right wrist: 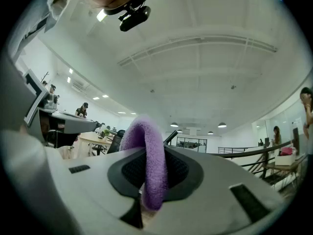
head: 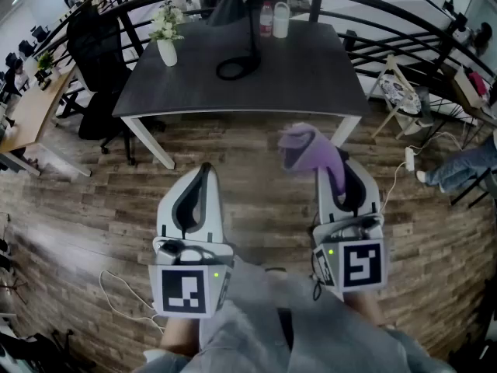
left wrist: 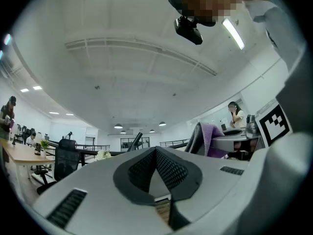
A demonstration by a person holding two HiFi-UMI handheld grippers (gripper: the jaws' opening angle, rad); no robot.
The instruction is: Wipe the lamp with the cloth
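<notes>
The black lamp stands on the dark table ahead, its ring base near the table's middle. My right gripper is shut on a purple cloth, which bulges up out of the jaws. It is held over the wooden floor, short of the table's front edge. My left gripper is beside it on the left, shut with nothing in it. Both grippers are well apart from the lamp. The lamp's arm shows beyond the left jaws.
A white vase of flowers stands at the table's left. Two bottles are at its back. A black office chair and a wooden desk lie to the left. A folding rack, a power strip and a person's leg are to the right.
</notes>
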